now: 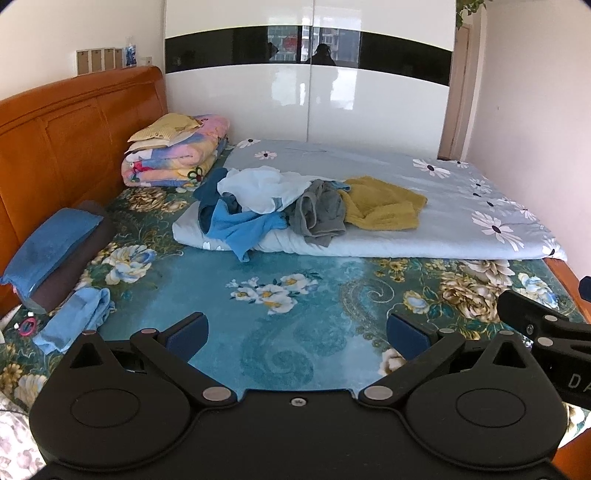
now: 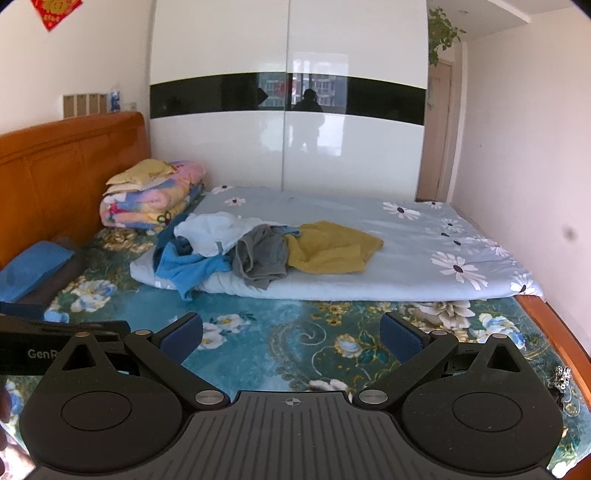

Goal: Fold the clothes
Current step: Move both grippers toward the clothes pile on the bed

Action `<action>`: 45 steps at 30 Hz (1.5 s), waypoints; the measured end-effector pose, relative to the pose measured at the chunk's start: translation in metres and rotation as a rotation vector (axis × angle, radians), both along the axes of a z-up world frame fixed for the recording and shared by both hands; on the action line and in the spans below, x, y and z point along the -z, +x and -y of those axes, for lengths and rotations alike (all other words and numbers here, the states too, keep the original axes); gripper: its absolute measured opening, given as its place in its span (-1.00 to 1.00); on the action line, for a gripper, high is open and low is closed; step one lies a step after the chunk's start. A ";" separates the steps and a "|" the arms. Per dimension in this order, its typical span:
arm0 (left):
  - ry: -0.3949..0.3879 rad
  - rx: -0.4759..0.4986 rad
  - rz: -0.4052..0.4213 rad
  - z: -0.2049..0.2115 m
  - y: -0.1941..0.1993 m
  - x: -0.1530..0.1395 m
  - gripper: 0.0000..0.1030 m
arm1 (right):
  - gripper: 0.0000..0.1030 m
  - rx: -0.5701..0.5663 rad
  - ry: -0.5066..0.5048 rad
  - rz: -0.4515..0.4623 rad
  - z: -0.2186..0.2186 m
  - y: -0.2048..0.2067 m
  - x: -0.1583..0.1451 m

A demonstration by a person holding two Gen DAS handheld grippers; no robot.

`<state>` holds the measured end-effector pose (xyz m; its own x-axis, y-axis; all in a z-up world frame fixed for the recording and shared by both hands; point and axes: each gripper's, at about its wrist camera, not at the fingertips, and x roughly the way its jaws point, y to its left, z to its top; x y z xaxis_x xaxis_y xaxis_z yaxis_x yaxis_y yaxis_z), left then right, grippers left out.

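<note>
Red wall hanging (image 2: 55, 13) right view only; folded blue cloth (image 1: 75, 319) left only.

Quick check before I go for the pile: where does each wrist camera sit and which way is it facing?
Left wrist: on the left gripper, angled down across the bed; its open jaws show, right gripper at right edge.
Right wrist: on the right gripper, same heading; open jaws, left gripper at left edge.
Shared: clothes pile, wardrobe.
</note>
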<state>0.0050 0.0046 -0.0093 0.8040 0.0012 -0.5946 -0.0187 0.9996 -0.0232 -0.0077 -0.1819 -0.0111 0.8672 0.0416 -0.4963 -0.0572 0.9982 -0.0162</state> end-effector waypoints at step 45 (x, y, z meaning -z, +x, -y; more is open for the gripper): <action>-0.065 0.207 -0.028 -0.120 0.182 0.037 0.98 | 1.00 0.074 -0.106 -0.013 -0.107 0.131 0.012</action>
